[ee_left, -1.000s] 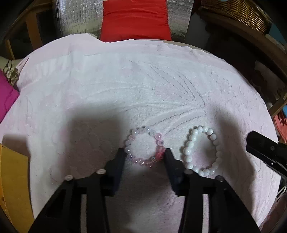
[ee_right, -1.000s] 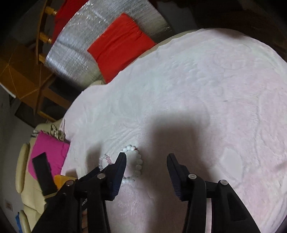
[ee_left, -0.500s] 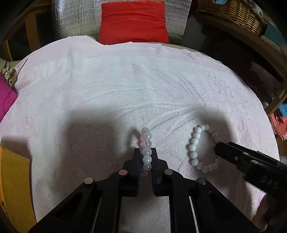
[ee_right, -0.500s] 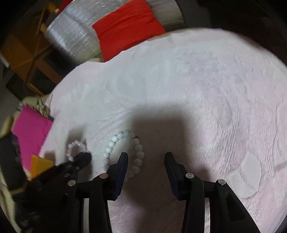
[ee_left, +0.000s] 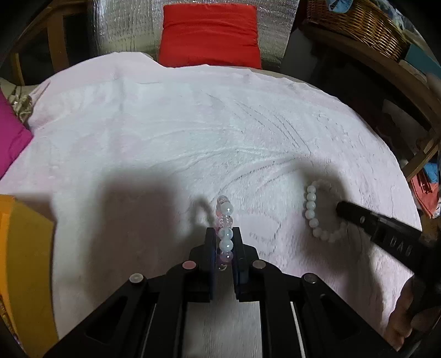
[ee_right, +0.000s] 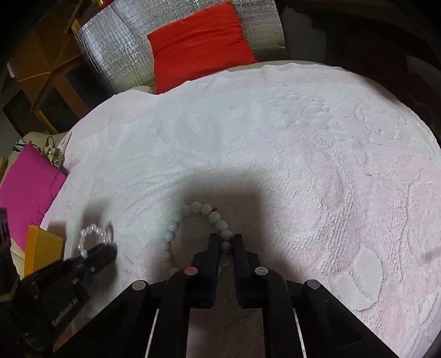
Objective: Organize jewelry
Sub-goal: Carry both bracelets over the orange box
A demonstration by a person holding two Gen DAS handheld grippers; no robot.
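Observation:
My left gripper [ee_left: 223, 237] is shut on a pink and clear bead bracelet [ee_left: 225, 220], holding it on edge just above the pale pink towel [ee_left: 179, 132]. My right gripper [ee_right: 226, 242] is shut on the near right side of a white bead bracelet [ee_right: 176, 228] that lies on the towel. In the left wrist view the white bracelet [ee_left: 311, 209] sits to the right with the right gripper [ee_left: 341, 213] on it. In the right wrist view the pink bracelet [ee_right: 91, 236] and the left gripper [ee_right: 109, 252] show at lower left.
A yellow box [ee_left: 22, 264] stands at the towel's left edge, also in the right wrist view [ee_right: 41, 247]. A magenta cushion [ee_right: 24, 190] lies left, a red cushion [ee_left: 209, 33] on silver foil behind, a wicker basket [ee_left: 358, 22] at the back right.
My left gripper closed on the pink bracelet and lifted it on edge. My right gripper moved onto the white bracelet and closed on its beads.

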